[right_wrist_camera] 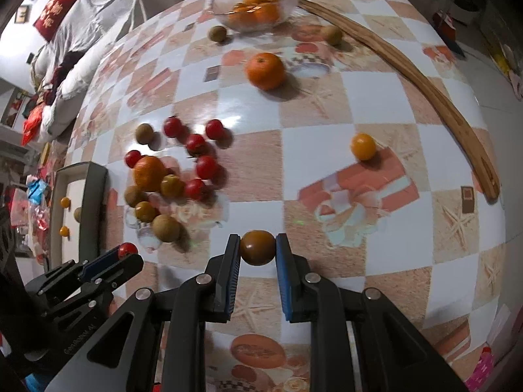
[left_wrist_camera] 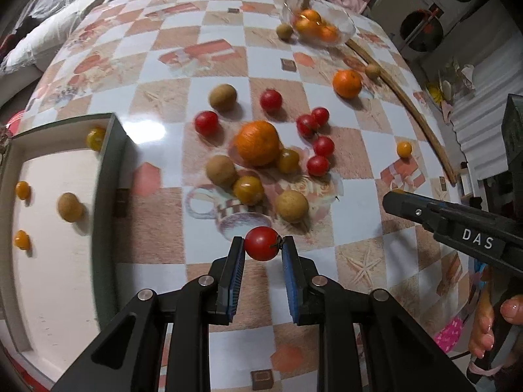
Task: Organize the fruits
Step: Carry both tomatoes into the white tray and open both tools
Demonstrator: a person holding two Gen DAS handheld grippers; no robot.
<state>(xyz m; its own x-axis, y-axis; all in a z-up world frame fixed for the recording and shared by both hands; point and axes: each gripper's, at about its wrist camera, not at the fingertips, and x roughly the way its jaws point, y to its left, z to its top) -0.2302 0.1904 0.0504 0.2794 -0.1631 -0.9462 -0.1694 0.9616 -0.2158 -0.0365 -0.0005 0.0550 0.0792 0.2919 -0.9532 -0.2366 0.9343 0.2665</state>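
My left gripper (left_wrist_camera: 262, 244) is shut on a red cherry tomato (left_wrist_camera: 260, 243) just above the table; it also shows in the right wrist view (right_wrist_camera: 126, 252). My right gripper (right_wrist_camera: 257, 248) is shut on a brownish-olive tomato (right_wrist_camera: 257, 248). A pile of red tomatoes (left_wrist_camera: 322, 146), a big orange (left_wrist_camera: 257, 143) and brown longan-like fruits (left_wrist_camera: 292, 206) lies mid-table. A shallow white box (left_wrist_camera: 108, 150) at the left holds small yellow tomatoes (left_wrist_camera: 22, 190) and a brown fruit (left_wrist_camera: 69, 207). A glass bowl (left_wrist_camera: 348, 19) at the far side holds oranges.
A loose orange (right_wrist_camera: 265, 71) and a small yellow tomato (right_wrist_camera: 363, 146) lie apart on the checkered tablecloth. A long wooden stick (right_wrist_camera: 425, 85) curves along the table's right edge. A sofa with cushions (right_wrist_camera: 62, 9) stands beyond the left side.
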